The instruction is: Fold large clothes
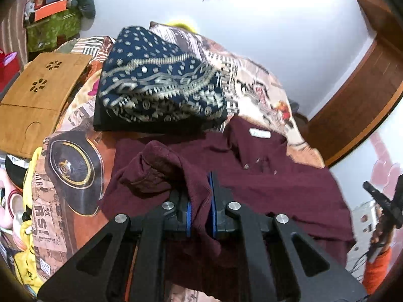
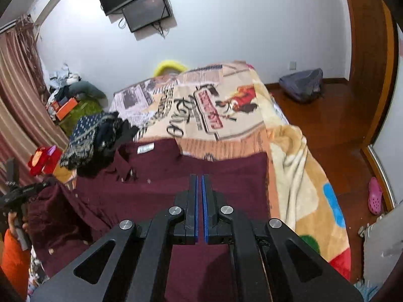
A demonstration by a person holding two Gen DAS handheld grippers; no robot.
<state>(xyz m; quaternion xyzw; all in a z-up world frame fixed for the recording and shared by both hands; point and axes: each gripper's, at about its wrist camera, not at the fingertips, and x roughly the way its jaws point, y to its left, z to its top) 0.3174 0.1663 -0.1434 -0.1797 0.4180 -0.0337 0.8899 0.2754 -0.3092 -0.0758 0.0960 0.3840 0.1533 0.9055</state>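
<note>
A maroon shirt [image 1: 277, 188] [image 2: 163, 176] lies spread on the bed, collar and white label [image 1: 259, 134] at its far side. My left gripper [image 1: 200, 191] is shut on a bunched fold of its left side, and the cloth hangs over the left finger. The shirt's left part is lifted and crumpled. My right gripper [image 2: 200, 176] has its blue pads closed to a thin slit on the shirt's right part, with maroon cloth filling the view under it. Each gripper shows at the edge of the other view: right gripper [image 1: 372, 191], left gripper [image 2: 22, 191].
A folded stack topped by a navy patterned garment [image 1: 161, 80] [image 2: 85, 136] sits just beyond the shirt's left. The printed blanket [image 2: 226, 105] covers the bed. A wooden lap tray [image 1: 37, 88] lies at the left. Orange sleeves [image 2: 12, 259] show. Right of the bed is wood floor [image 2: 327, 130].
</note>
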